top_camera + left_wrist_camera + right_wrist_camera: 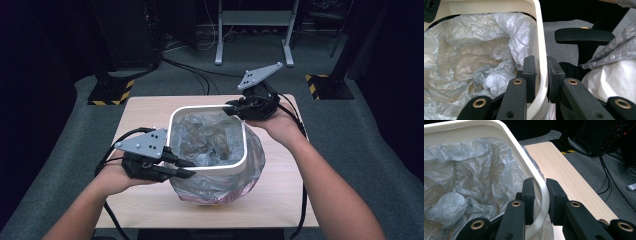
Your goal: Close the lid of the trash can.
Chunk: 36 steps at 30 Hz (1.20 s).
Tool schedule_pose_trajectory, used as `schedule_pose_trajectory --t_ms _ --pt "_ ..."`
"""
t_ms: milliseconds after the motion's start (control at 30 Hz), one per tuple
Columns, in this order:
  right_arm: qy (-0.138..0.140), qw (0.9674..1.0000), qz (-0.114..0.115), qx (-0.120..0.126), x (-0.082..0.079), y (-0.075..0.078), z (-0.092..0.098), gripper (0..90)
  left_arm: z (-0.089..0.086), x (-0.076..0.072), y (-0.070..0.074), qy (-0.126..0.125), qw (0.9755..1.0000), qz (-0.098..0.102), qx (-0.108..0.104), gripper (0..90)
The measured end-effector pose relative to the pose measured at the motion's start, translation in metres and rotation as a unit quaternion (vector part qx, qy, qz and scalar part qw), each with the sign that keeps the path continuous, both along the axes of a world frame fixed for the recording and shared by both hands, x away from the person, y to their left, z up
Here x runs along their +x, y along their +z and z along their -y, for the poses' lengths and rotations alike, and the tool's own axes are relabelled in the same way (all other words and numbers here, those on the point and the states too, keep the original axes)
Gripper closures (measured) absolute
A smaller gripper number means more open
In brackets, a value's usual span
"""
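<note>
Bin rim (207,169), white, atop grey liner bag (220,182) at surface (280,200) centre. Left gripper (186,168) fingers clamp near edge; right gripper (231,108) fingers clamp far corner. Opposite holds; lift straight up.

I'm seeing a white rounded-square ring (207,111) sitting level atop a crinkled translucent grey bag (210,140), mid-table; the bag is bulging out below it on the near and right sides.

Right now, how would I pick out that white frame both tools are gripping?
On the wooden table stands a bin wrapped in crinkled grey plastic bag. The white rim is the smooth, rounded-square hoop around its mouth, the only rigid white thing there.
</note>
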State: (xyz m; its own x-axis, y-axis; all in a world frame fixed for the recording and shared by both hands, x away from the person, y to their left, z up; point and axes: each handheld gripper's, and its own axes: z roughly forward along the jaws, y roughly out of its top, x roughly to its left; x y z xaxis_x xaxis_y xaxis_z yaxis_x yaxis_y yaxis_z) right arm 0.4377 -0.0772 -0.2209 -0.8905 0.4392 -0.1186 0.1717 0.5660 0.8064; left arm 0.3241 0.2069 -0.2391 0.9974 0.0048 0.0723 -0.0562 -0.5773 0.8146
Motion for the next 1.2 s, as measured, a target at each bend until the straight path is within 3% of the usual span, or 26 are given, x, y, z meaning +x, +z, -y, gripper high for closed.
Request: schedule_pose_trajectory --t_ms 367,1100,1200 --pt "0.001 0.9999 -0.003 0.016 0.003 -0.006 0.004 77.4 0.003 0.002 0.001 0.0 1.0 -0.001 0.008 79.6" --pt "-0.003 0.9979 0.025 0.059 -0.003 -0.02 0.011 77.6 0.007 0.001 -0.001 0.0 0.9997 -0.006 0.025 79.8" --pt "-0.003 0.9981 0.024 0.056 -0.003 -0.022 0.01 77.7 0.007 0.002 -0.002 0.001 0.9996 -0.007 0.026 79.8"
